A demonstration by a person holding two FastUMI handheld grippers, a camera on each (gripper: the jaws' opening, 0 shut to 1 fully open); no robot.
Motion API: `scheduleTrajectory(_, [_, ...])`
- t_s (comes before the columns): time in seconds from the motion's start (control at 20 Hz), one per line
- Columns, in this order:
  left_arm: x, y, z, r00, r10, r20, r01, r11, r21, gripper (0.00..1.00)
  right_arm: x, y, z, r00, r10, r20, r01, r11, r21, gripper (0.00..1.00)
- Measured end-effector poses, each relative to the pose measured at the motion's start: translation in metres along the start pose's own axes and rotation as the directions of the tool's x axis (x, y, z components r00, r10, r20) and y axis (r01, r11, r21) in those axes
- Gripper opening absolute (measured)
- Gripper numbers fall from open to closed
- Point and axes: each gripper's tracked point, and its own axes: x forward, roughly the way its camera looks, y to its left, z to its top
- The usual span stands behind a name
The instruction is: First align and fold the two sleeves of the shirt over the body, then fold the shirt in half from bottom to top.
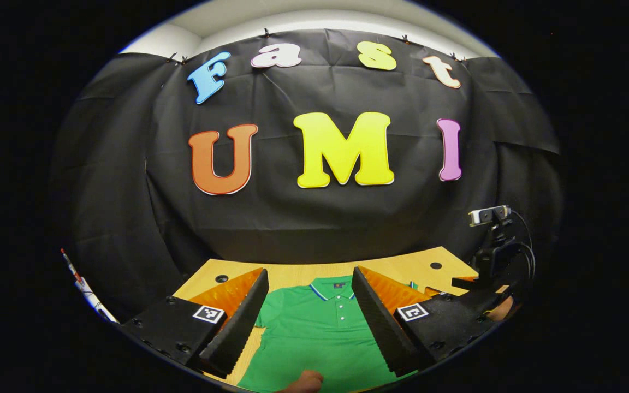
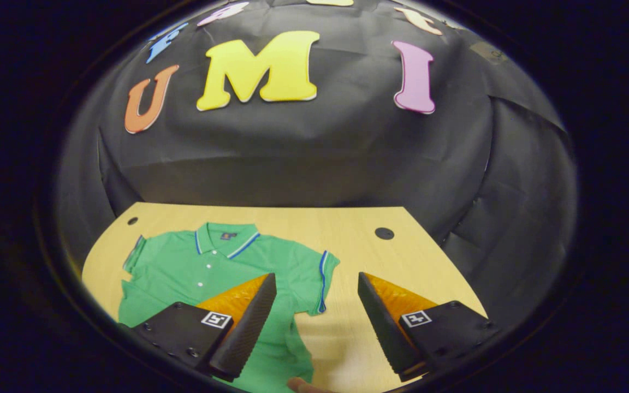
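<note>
A green polo shirt (image 2: pixel 221 273) lies flat on the wooden table (image 2: pixel 347 229), collar toward the black cloth wall. In the left gripper view the left gripper (image 1: pixel 310 322) hangs spread wide above the shirt's chest, holding nothing. In the right gripper view the right gripper (image 2: pixel 317 327) gapes empty at lower centre, the shirt's sleeve (image 2: pixel 320 278) just to its upper left.

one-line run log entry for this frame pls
stage: pre-fold | shirt: flat on table, sleeves unfolded | left gripper: open, above shirt | right gripper: open, over right sleeve edge
</note>
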Motion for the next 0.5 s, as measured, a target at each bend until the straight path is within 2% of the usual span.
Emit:
scheduleTrajectory(0.1, [-0.004,0.000,-0.010,0.999,0.020,-0.031,-0.020,1.000,0.010,0.99,0.031,-0.004,-0.016,0.999,-0.009,-0.047,0.010,1.000,0.010,0.96])
scheduleTrajectory(0.25, [-0.008,0.000,-0.024,0.997,0.045,-0.065,-0.045,0.999,0.010,0.99,0.067,-0.011,-0.037,0.994,-0.015,-0.111,0.019,0.999,0.035,0.94])
scheduleTrajectory(0.5, [-0.012,0.004,-0.038,0.990,0.087,-0.107,-0.087,0.996,0.002,0.99,0.105,-0.016,-0.052,0.982,-0.009,-0.190,0.018,0.999,0.045,0.94])
